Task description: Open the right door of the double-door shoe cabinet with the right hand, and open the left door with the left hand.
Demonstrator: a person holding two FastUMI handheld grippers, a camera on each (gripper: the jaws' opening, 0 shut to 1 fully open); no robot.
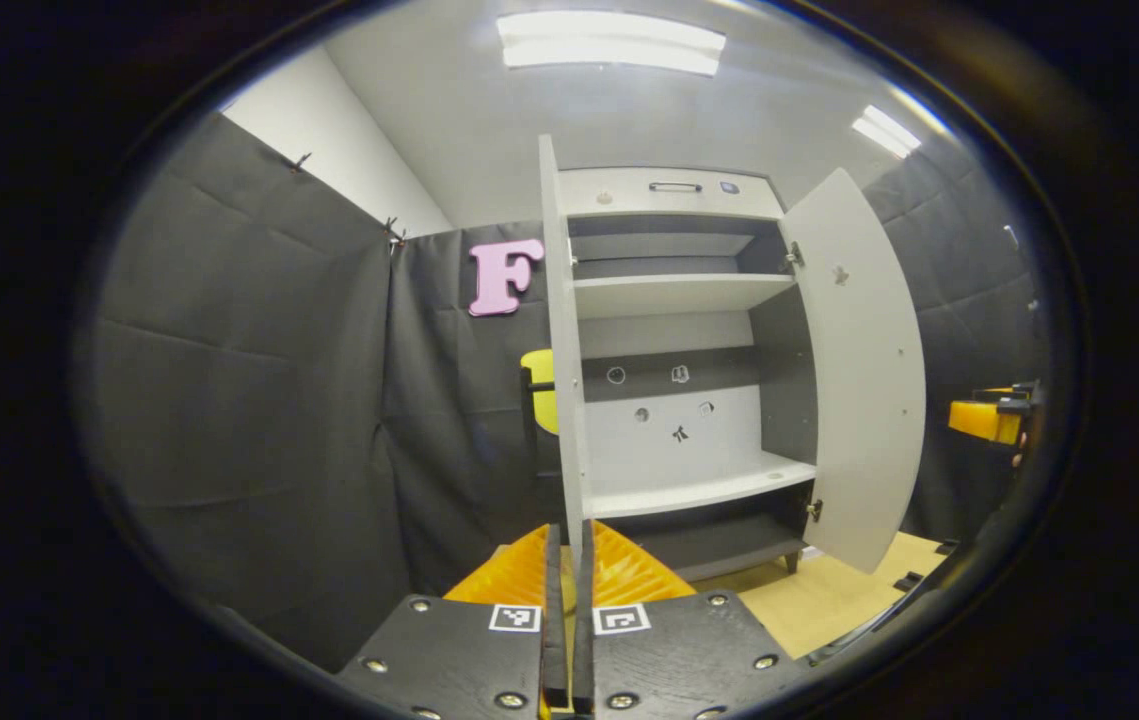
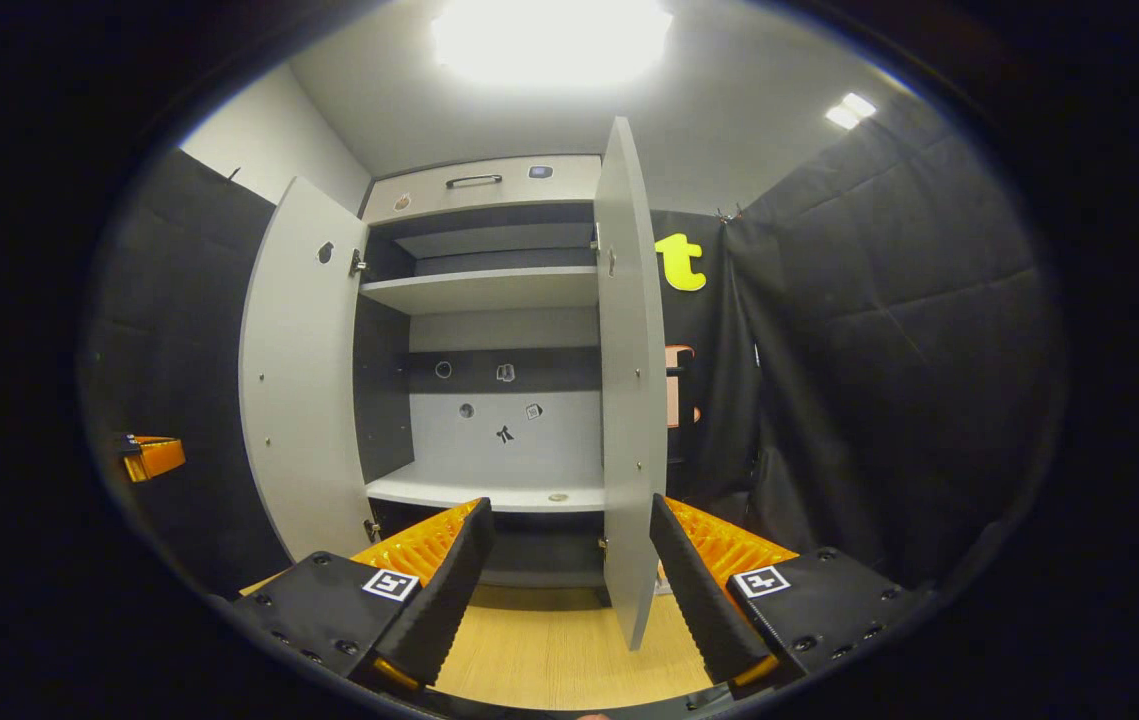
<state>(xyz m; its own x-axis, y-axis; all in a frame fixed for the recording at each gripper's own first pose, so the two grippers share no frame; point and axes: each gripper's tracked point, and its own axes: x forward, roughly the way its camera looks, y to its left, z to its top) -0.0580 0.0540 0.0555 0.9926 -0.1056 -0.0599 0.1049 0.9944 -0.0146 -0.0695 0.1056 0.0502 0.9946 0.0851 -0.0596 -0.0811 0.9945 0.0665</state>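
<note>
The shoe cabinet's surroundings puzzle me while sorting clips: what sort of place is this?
Likely a recording booth, not a home: black cloth wall, ceiling light panels, and an empty shoe cabinet on wood flooring.

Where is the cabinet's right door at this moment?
In the right gripper view the right door stands swung open, edge-on between the right gripper fingers, which are spread apart. In the left gripper view it hangs open right of the shelves.

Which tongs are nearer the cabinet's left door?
Left. The left tongs are closed on the left door's edge; the right tongs stand open around the right door's edge.
</note>
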